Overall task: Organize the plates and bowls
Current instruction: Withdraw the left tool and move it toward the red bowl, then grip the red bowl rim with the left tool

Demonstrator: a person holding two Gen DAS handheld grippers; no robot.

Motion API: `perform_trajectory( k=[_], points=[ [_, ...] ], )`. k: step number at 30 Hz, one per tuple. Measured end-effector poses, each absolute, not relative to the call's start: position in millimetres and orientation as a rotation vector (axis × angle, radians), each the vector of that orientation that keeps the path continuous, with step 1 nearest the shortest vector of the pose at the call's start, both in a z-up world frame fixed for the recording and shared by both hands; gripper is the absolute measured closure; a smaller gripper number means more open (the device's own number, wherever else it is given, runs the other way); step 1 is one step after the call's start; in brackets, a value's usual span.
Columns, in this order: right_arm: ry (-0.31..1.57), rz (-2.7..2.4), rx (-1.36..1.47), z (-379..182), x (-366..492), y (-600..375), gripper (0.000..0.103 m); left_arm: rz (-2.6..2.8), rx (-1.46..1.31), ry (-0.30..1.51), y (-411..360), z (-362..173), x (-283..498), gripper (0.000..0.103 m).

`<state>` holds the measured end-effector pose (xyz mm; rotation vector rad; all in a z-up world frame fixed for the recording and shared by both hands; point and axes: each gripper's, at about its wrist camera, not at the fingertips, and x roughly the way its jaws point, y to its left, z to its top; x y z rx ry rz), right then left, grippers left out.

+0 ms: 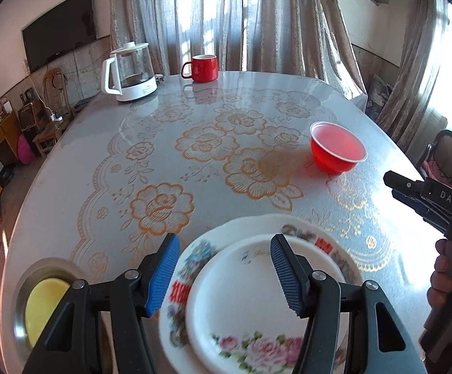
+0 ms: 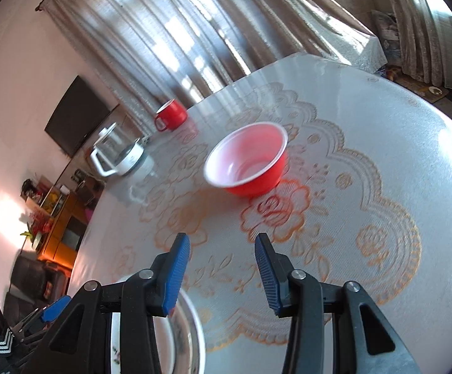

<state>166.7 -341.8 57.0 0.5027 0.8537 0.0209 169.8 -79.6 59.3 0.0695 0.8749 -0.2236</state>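
In the left wrist view my left gripper (image 1: 224, 269) is open above a small white floral plate (image 1: 241, 311) that lies stacked on a larger patterned plate (image 1: 325, 243) at the table's near edge. A red plastic bowl (image 1: 338, 151) with a white inside stands to the far right on the table. My right gripper shows at the right edge (image 1: 419, 199). In the right wrist view my right gripper (image 2: 222, 268) is open and empty, with the red bowl (image 2: 247, 162) upright ahead of it. The stacked plates' rim (image 2: 191, 321) shows at lower left.
A metal dish (image 1: 20, 299) holding something yellow (image 1: 43, 305) sits at the near left. A glass kettle (image 1: 129, 71) and a red mug (image 1: 202, 68) stand at the far edge of the round table (image 1: 163, 162). Chairs and a cabinet stand around it.
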Motion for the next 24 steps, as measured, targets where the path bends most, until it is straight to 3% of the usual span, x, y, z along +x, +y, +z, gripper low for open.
perform_trajectory(
  k=[17,19,24],
  points=[
    [0.858,-0.072,0.525,37.1,246.9,-392.9,0.059,-0.348,-0.002,0.914,-175.4,48.3,269.5,0.042],
    [0.859,-0.066,0.526,34.9,254.0,-395.3,0.065,-0.36,-0.013,0.919,-183.3,45.4,278.9,0.042],
    [0.873,-0.064,0.512,27.8,266.4,-394.8,0.067,-0.381,-0.058,0.953,-201.3,37.6,303.7,0.042]
  ],
)
